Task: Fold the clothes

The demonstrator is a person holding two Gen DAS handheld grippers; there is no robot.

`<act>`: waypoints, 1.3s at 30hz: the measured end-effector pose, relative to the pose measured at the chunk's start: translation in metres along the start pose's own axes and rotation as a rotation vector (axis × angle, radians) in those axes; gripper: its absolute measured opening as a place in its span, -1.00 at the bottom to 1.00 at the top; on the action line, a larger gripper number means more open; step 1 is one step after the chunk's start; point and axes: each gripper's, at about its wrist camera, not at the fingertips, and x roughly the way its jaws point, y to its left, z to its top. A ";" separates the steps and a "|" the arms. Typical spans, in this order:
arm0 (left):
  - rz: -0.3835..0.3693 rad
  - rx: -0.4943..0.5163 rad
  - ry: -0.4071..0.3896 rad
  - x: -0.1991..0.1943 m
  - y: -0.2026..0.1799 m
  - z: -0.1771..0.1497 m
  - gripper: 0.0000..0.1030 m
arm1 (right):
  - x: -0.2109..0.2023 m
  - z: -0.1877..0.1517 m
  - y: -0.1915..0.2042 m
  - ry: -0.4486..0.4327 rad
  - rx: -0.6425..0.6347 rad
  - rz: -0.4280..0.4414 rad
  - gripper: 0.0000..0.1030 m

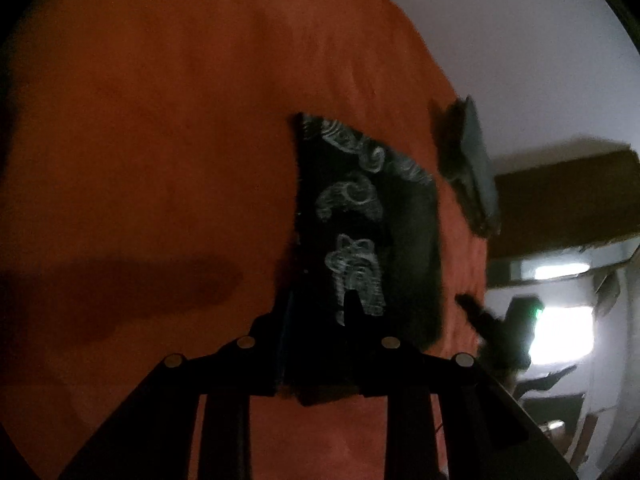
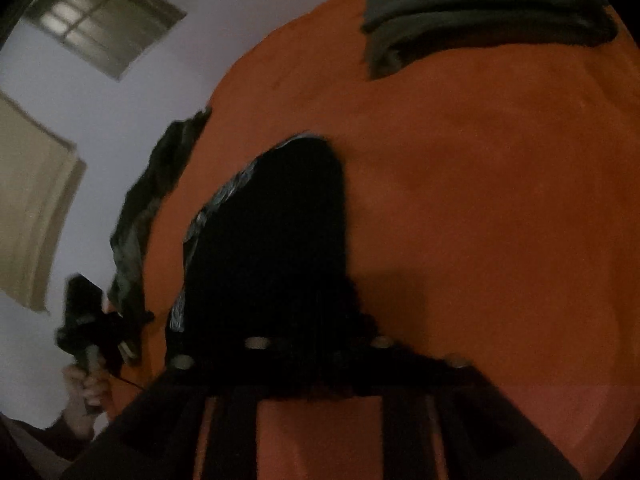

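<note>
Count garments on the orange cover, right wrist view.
3: black garment in the centre; dark garment at the left edge of the orange cover; grey folded garment at top. More may be hidden.

A black garment (image 1: 360,216) printed with pale, scribbled swirl motifs lies on the orange cover, folded to a narrow, roughly four-sided panel whose far edge runs slantwise; in the right wrist view the same garment (image 2: 272,248) shows as a dark rounded mass with the pale print visible only along its left edge. A second, dark grey-green garment (image 2: 480,8) lies folded at the far edge of the orange surface, well apart from the first. A third dark, crumpled piece (image 2: 156,208) lies along the surface's border.
</note>
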 end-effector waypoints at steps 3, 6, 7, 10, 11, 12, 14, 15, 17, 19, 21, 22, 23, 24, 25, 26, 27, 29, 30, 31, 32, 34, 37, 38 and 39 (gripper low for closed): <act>-0.073 -0.024 0.064 0.021 0.006 0.006 -0.42 | 0.019 0.018 -0.031 0.076 0.071 0.068 0.02; -0.127 -0.072 0.102 0.033 0.013 0.002 -0.13 | 0.041 0.029 -0.052 0.126 0.131 0.162 0.02; -0.128 -0.086 0.109 0.034 0.015 -0.001 -0.06 | 0.047 0.032 -0.057 0.135 0.146 0.194 0.02; -0.124 -0.124 0.102 0.030 0.023 -0.006 0.04 | 0.055 0.040 -0.054 0.111 0.124 0.213 0.02; -0.116 -0.127 0.095 0.024 0.026 -0.009 0.04 | 0.057 0.043 -0.052 0.102 0.114 0.210 0.02; -0.107 -0.133 0.085 0.022 0.027 -0.007 0.04 | 0.059 0.045 -0.050 0.094 0.104 0.207 0.02; -0.109 -0.162 0.059 0.018 0.032 -0.004 0.05 | 0.067 0.049 -0.048 0.102 0.098 0.215 0.02; -0.118 -0.184 0.043 0.016 0.036 -0.002 0.07 | 0.071 0.051 -0.047 0.107 0.095 0.218 0.02; -0.146 -0.236 0.036 0.016 0.045 -0.003 0.14 | 0.079 0.055 -0.044 0.115 0.089 0.226 0.02; -0.194 -0.242 0.035 0.029 0.040 0.001 0.25 | 0.081 0.057 -0.043 0.119 0.090 0.242 0.02; -0.206 -0.227 0.050 0.037 0.033 0.002 0.26 | 0.082 0.058 -0.040 0.125 0.079 0.245 0.02; -0.228 -0.228 0.059 0.042 0.030 0.003 0.26 | 0.084 0.059 -0.037 0.129 0.075 0.247 0.02; -0.250 -0.231 0.068 0.047 0.028 0.005 0.26 | 0.087 0.061 -0.035 0.135 0.075 0.253 0.02; -0.269 -0.245 0.072 0.051 0.027 0.006 0.26 | 0.090 0.063 -0.032 0.140 0.075 0.259 0.02; -0.277 -0.254 0.069 0.052 0.027 0.007 0.26 | 0.092 0.065 -0.029 0.145 0.073 0.268 0.02; -0.286 -0.264 0.066 0.053 0.027 0.008 0.26 | 0.094 0.067 -0.025 0.151 0.072 0.278 0.02; -0.294 -0.274 0.064 0.053 0.027 0.008 0.26 | 0.096 0.069 -0.021 0.156 0.069 0.288 -0.05; -0.293 -0.277 0.069 0.053 0.028 0.009 0.26 | 0.098 0.072 -0.006 0.173 0.029 0.317 -0.26; -0.293 -0.279 0.072 0.053 0.029 0.009 0.26 | 0.098 0.073 -0.001 0.176 -0.001 0.298 -0.26; -0.292 -0.281 0.075 0.052 0.029 0.009 0.26 | 0.099 0.073 0.003 0.188 -0.023 0.268 -0.26; -0.288 -0.279 0.079 0.052 0.030 0.009 0.26 | 0.102 0.073 0.001 0.209 -0.019 0.246 -0.26; -0.282 -0.271 0.084 0.053 0.028 0.010 0.26 | 0.110 0.075 -0.002 0.250 -0.009 0.203 -0.25; -0.265 -0.256 0.094 0.053 0.025 0.010 0.26 | 0.113 0.074 -0.006 0.274 0.026 0.218 -0.24; -0.260 -0.250 0.097 0.053 0.024 0.009 0.26 | 0.112 0.074 -0.005 0.284 0.026 0.221 -0.20; -0.257 -0.244 0.100 0.054 0.022 0.010 0.26 | 0.111 0.071 -0.005 0.304 0.030 0.239 -0.16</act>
